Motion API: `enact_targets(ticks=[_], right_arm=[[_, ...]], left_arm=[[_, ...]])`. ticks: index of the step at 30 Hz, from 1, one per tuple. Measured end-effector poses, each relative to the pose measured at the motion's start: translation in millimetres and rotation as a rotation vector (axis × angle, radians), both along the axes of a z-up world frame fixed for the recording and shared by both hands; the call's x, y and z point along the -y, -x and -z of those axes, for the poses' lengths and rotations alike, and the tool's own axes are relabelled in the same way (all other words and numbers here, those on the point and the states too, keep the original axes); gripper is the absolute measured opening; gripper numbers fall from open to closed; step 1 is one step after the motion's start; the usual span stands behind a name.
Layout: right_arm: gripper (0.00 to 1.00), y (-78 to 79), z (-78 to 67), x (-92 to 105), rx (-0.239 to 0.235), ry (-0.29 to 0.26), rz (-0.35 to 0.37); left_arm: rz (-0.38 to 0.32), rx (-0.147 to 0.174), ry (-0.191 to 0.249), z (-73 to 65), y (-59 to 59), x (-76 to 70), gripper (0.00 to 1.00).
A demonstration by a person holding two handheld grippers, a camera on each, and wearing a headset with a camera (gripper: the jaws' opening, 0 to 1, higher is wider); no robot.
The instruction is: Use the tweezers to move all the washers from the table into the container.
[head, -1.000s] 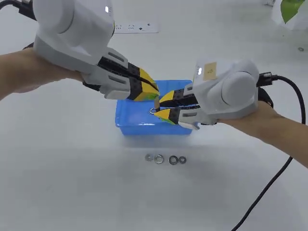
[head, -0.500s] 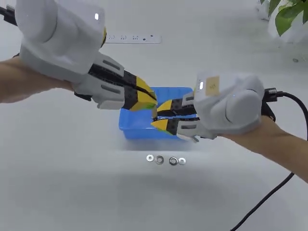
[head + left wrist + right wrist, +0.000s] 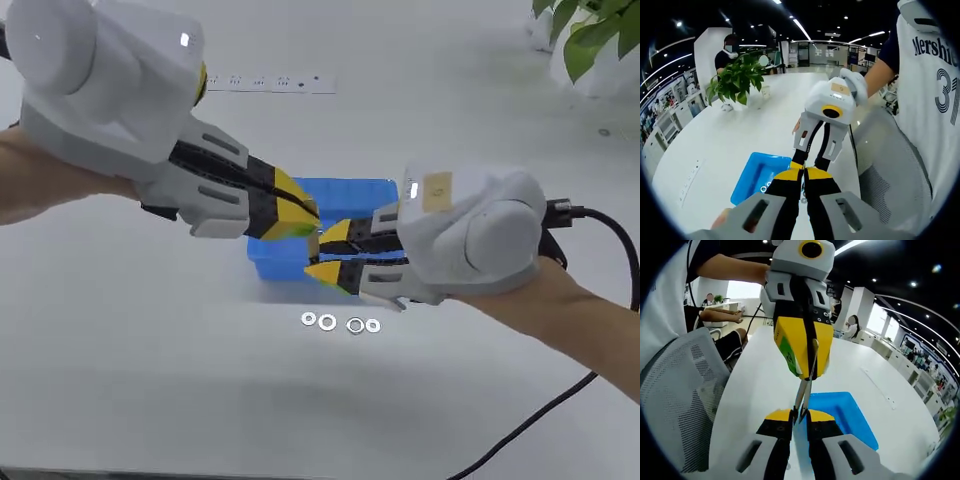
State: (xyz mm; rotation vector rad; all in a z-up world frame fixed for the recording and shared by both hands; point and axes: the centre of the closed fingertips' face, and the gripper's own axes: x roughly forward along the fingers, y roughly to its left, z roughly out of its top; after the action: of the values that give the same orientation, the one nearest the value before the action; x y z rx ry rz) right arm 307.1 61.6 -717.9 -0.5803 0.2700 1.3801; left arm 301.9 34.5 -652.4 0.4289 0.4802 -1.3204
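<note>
Over the blue container [image 3: 345, 193], at the middle of the desk [image 3: 140, 360], the tweezers [image 3: 805, 382] are held between both sets of tongs, and their points are now bare. A second ago a washer was seen in the head view, pinched at those points above the container. Half a second ago it was gone from them, and no ring is seen there now. In the left gripper view a single washer [image 3: 763, 189] is seen lying on the container's floor near one corner, so the carried one is judged to have been dropped in.

The row of four washers [image 3: 327, 322] on the desk just in front of the container has been left as it was. Its small shift in the picture is put down to the headset's movement.

The left tongs [image 3: 300, 212] are closed on the upper part of the tweezers, as is shown in the right gripper view. The right tongs [image 3: 317, 254] are drawn in close about the tweezers' arms near the points; how hard the arms are pressed cannot be told.

For the task, one delivery is taken as finished and four are left. The tweezers will next have to be brought down to the row, where a flat ring on a smooth desk is judged likely to slip when nipped.
</note>
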Motion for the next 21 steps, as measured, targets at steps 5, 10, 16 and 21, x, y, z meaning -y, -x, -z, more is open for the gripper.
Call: enact_targets(ticks=[5, 10, 16, 21], right_arm=[[0.12, 10.1, 10.3, -1.6, -0.015, 0.013, -0.013], [0.12, 17.1, 20.0, -3.3, -0.023, 0.037, -0.031], [0.12, 20.0, 28.9, -3.2, -0.04, 0.052, -0.037], [0.12, 21.4, 36.6, -1.8, -0.058, 0.056, -0.034]], left_arm=[[0.009, -0.005, 0.001, 8.5, 9.1, 0.4, 0.06], [0.008, -0.019, -0.005, 17.3, 12.5, -1.7, 0.06], [0.012, -0.036, -0.004, 24.8, 16.5, -0.1, 0.06], [0.009, -0.044, 0.007, 31.4, 18.0, -0.4, 0.06]])
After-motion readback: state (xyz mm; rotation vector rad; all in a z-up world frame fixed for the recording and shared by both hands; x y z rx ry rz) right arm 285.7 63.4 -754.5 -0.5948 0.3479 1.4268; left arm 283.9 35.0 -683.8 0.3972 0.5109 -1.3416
